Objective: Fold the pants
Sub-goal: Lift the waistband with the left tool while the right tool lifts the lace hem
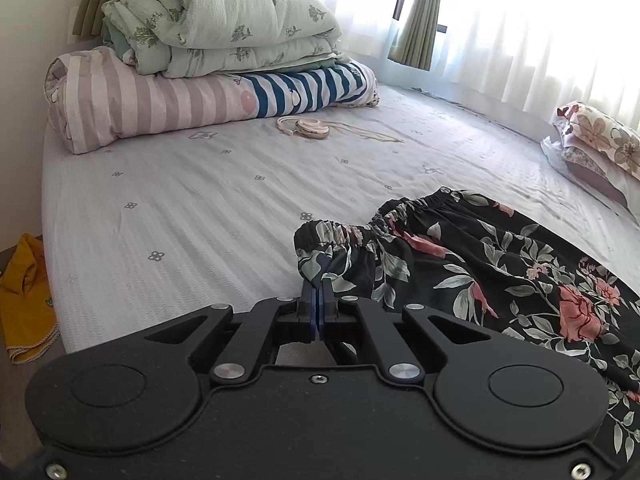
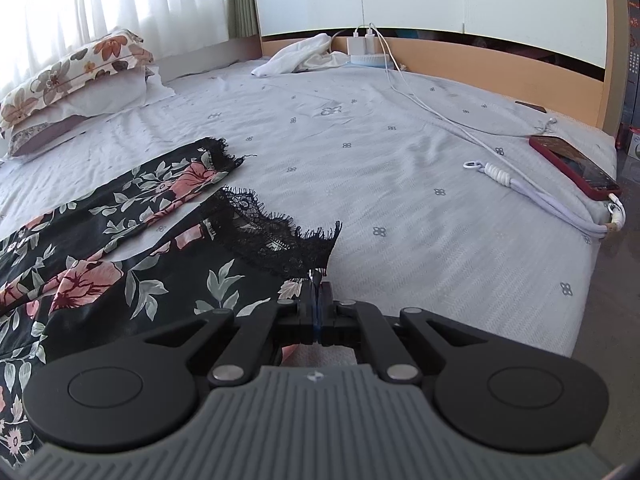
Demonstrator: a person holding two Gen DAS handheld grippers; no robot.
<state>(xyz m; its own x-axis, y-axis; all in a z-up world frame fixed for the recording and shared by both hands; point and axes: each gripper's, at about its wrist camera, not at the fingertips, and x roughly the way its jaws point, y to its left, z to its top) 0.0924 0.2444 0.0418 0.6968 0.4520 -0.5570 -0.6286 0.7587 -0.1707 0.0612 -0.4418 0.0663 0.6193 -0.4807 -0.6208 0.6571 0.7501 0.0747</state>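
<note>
The pants (image 1: pixel 500 280) lie flat on the bed (image 1: pixel 200 200). The left claw (image 1: pixel 319 284) pinches the near waistband corner, the right claw (image 2: pixel 318 280) the lace hem. Either thin pinch might slip when lifted, spoiling the fold.

The pants (image 1: pixel 500 276) lie spread on the bed (image 1: pixel 200 208) before me, waistband (image 1: pixel 360 228) on my left, lace hems (image 2: pixel 276 236) on my right. My left gripper (image 1: pixel 319 286) pinches the near corner of the waistband; my right gripper (image 2: pixel 318 284) pinches the near hem's corner. Behind the waistband, a stack of folded quilts (image 1: pixel 216 52) sits at the bed's far left end, a corded device (image 1: pixel 308 128) just before it. Pillows (image 2: pixel 76 80) lie beyond the pants by the window. At the right edge a phone (image 2: pixel 574 166) rests, its cable (image 2: pixel 432 108) running back to the headboard (image 2: pixel 480 50).
</note>
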